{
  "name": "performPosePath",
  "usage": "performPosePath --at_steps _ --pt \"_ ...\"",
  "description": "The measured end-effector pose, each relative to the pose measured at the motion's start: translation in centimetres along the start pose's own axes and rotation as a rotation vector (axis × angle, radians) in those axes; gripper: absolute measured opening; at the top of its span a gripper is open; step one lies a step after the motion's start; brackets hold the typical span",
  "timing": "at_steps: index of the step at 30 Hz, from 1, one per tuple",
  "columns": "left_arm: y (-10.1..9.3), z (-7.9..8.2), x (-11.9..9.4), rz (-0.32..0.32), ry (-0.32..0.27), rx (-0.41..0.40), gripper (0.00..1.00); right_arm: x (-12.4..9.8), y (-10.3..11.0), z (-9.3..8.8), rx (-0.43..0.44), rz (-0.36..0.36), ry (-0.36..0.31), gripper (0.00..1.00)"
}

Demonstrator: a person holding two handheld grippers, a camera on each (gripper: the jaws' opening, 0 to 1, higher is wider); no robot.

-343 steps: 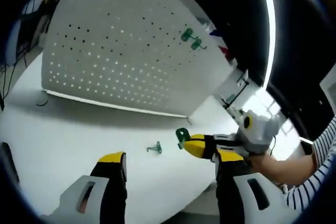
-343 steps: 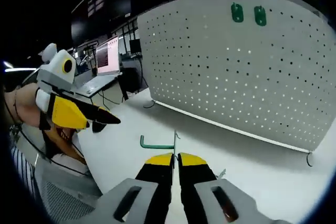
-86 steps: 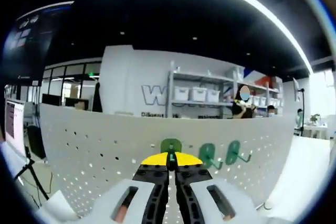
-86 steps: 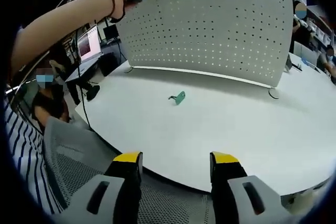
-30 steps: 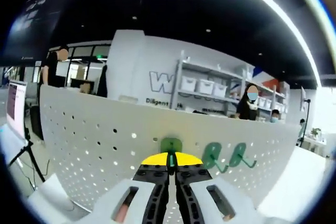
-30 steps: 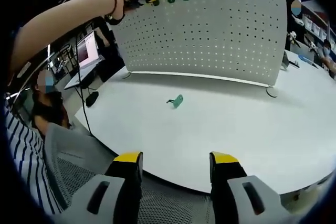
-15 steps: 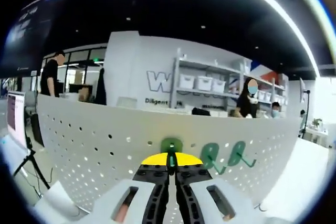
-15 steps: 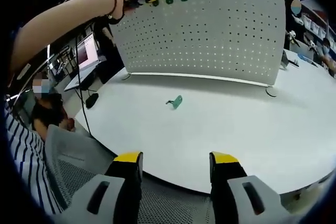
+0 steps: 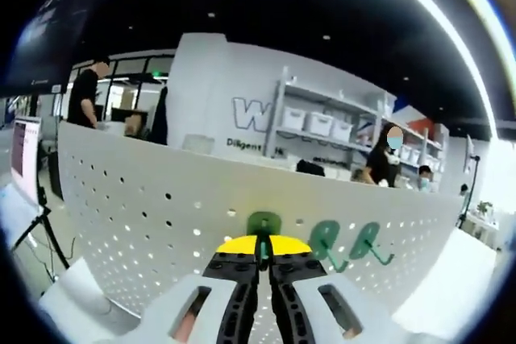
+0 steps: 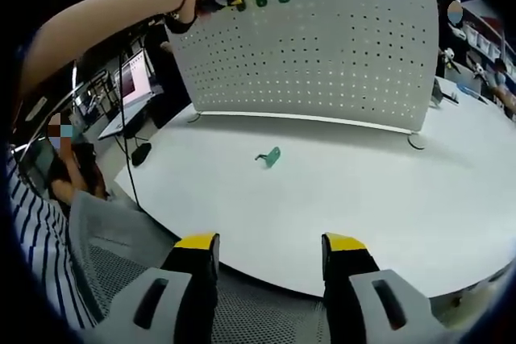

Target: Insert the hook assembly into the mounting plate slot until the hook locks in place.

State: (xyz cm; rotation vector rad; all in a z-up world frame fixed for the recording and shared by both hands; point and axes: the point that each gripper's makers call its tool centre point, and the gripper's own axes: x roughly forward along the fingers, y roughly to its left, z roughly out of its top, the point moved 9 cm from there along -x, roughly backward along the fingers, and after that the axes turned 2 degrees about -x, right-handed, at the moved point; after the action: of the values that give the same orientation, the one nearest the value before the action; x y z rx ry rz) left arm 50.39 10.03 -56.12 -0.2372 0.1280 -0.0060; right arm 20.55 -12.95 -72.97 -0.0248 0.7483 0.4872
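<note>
Two hooks [image 9: 348, 242] already hang on pegboard [image 9: 145, 215]. Left gripper [image 9: 264, 245] clamps third hook [image 9: 264, 224] against board, 12 o'clock. Right gripper [image 10: 270, 241] open above table [image 10: 387, 199]; spare hook [image 10: 270, 155] at 12 o'clock. Risk: tilted push misses holes, hook drops.

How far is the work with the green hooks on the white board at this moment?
Done: two green hooks already hang on the pegboard. In hand: the left gripper, jaws shut, presses a third hook against the board's top row. Left: one spare hook lies on the white table; the right gripper is open.
</note>
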Motion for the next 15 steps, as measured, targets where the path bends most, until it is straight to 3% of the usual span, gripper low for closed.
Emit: performPosePath --at_steps 4,10,13,15 --pt "0.2 -0.2 -0.2 0.022 0.009 0.001 0.2 -0.1 -0.1 0.0 0.003 -0.004 -0.004 0.48" --pt "1.0 0.1 -1.0 -0.008 0.018 0.008 0.31 0.1 0.0 0.1 -0.004 -0.005 -0.002 0.49" --pt "1.3 0.0 -1.5 -0.06 0.02 -0.018 0.34 0.2 0.0 0.2 -0.01 -0.002 0.002 0.49" --pt "1.3 -0.3 -1.8 -0.084 0.057 -0.01 0.44 0.3 0.1 0.2 -0.015 0.002 0.003 0.49"
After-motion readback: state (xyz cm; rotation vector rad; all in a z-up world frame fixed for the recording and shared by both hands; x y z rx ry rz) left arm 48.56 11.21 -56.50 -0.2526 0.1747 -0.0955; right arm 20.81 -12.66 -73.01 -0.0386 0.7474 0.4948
